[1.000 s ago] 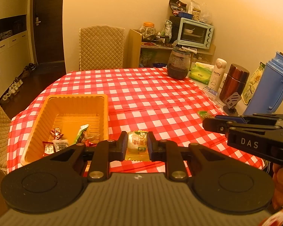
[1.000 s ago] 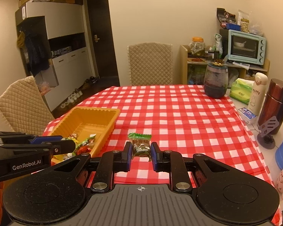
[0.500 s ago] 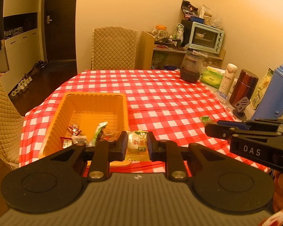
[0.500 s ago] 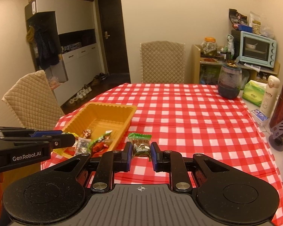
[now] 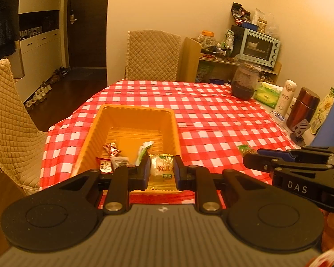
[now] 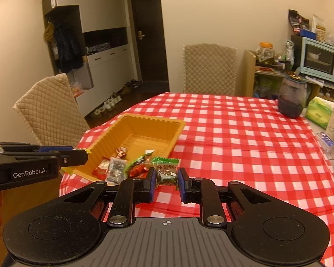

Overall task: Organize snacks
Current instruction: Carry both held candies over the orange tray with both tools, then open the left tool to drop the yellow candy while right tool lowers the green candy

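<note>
From your left wrist, your left gripper (image 5: 162, 169) clamps a yellow candy packet (image 5: 162, 169) over the near end of the orange tray (image 5: 89, 140), above wrapped snacks (image 5: 113, 155).

From your right wrist, your right gripper (image 6: 166, 179) pinches a green candy packet (image 6: 167, 169) above the checkered tablecloth (image 6: 245, 138), just beside the tray's corner.

Both tools (image 5: 162, 170) (image 6: 166, 180) shifted left, seemingly nearer tray (image 5: 100, 124).
</note>
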Tool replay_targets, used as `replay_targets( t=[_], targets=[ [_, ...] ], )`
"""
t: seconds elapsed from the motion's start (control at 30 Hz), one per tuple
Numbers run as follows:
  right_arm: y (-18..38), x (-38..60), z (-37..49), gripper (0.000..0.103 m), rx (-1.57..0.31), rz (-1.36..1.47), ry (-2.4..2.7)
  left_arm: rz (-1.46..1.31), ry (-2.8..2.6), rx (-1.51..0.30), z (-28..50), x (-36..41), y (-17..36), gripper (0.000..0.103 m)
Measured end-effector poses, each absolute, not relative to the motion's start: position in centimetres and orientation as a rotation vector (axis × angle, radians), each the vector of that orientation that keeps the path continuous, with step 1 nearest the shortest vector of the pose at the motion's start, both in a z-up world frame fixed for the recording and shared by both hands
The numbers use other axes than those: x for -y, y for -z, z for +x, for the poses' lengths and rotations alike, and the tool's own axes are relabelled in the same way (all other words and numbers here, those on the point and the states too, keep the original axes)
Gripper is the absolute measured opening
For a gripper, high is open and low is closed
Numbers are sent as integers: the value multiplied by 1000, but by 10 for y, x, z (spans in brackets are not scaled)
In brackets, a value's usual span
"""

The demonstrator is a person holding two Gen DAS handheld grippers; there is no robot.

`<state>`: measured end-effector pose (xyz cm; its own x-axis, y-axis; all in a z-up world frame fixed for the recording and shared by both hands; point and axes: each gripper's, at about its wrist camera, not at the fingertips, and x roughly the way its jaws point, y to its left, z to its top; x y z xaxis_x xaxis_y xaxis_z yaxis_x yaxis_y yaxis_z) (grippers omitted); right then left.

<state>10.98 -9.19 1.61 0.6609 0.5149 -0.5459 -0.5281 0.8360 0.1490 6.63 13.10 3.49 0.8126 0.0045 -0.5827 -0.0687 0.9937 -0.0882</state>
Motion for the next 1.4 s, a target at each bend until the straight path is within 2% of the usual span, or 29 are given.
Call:
replay_targets(
  t=[0.7, 1.4],
  targets=[
    [13, 26, 146, 21, -660, -102, -659, -104, -92, -670, 91, -172, -15, 19],
    [52, -8, 228, 21, -660, -86, -690, -80, -73, -721, 167, -205, 18, 19]
  ],
)
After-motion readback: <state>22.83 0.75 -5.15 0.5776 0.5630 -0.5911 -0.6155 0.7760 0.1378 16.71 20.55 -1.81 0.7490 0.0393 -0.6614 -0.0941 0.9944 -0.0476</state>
